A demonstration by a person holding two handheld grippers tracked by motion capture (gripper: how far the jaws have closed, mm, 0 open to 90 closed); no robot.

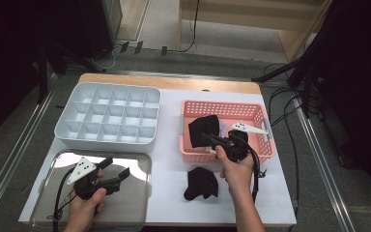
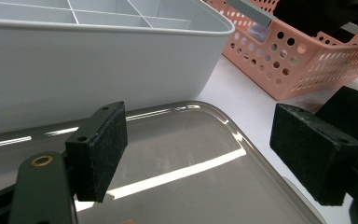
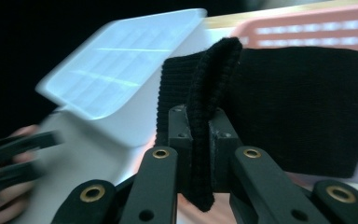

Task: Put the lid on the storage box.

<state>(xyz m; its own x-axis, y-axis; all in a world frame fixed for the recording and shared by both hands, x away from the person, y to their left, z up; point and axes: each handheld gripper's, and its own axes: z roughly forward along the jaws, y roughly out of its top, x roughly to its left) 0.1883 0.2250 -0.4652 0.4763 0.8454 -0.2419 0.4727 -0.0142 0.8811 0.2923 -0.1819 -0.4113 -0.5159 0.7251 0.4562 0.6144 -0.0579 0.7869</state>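
High view: right claw (image 1: 211,140) pinching black sock (image 1: 204,129) over front edge of pink basket (image 1: 265,145), sock held up above basket's left part. Right claw view – sock cuff (image 3: 214,93) squeezed tight between jaws. Left claw (image 1: 116,175) spread wide, holding nothing, over clear lid (image 1: 135,203) at front left corner of counter. Second black sock (image 1: 201,183) lies on counter before basket. Step, I think: sock being lifted out. Next – carry it left to white divided tray (image 1: 72,128), drop into one cell.

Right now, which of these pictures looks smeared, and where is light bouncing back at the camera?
Right gripper view: the white divided box and pink basket are streaked with motion blur, while the black sock pinched in the hand-held gripper stays sharp. Left gripper view and high view: bright glare streaks lie on the clear lid.
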